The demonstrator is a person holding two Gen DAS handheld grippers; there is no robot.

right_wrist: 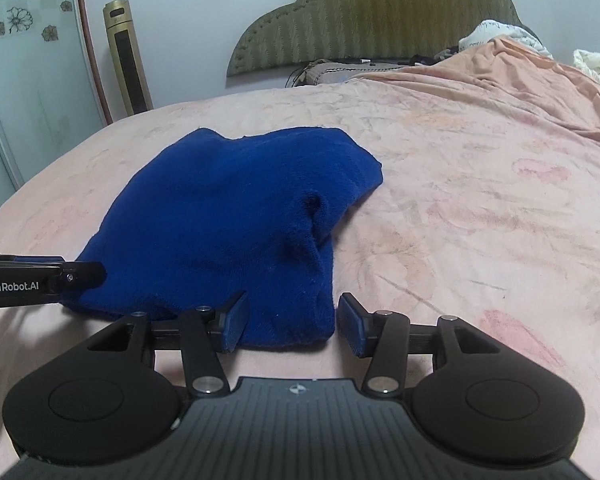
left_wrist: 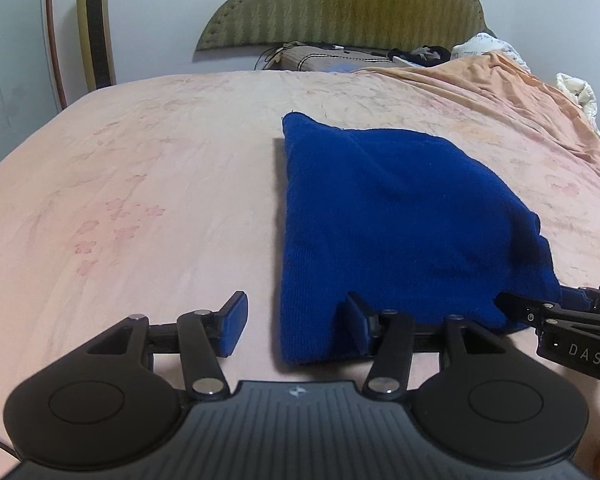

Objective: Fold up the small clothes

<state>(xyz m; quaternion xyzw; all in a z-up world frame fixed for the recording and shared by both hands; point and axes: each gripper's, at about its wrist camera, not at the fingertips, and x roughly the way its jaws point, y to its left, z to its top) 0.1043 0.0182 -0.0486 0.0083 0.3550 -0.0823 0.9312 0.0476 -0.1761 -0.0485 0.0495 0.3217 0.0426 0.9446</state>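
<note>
A dark blue knitted garment (left_wrist: pixel 384 216) lies folded flat on the pink bed sheet (left_wrist: pixel 140 184). In the left wrist view my left gripper (left_wrist: pixel 296 326) stands open over its near left corner. The left pad is off the cloth and the right pad rests over it. In the right wrist view the garment (right_wrist: pixel 228 216) shows a crumpled tuck on its right side. My right gripper (right_wrist: pixel 293 328) is open astride the near right corner, not pressing on it. Each view shows the other gripper's fingers (left_wrist: pixel 516 305) (right_wrist: pixel 84 274) at the garment's near edge.
An olive padded headboard (left_wrist: pixel 340 4) and a brown pillow (left_wrist: pixel 320 60) stand at the far end. A peach blanket (left_wrist: pixel 500 84) and white bedding (right_wrist: pixel 596 68) pile up at the back right. A gold tower unit (right_wrist: pixel 128 60) stands beside the bed on the left.
</note>
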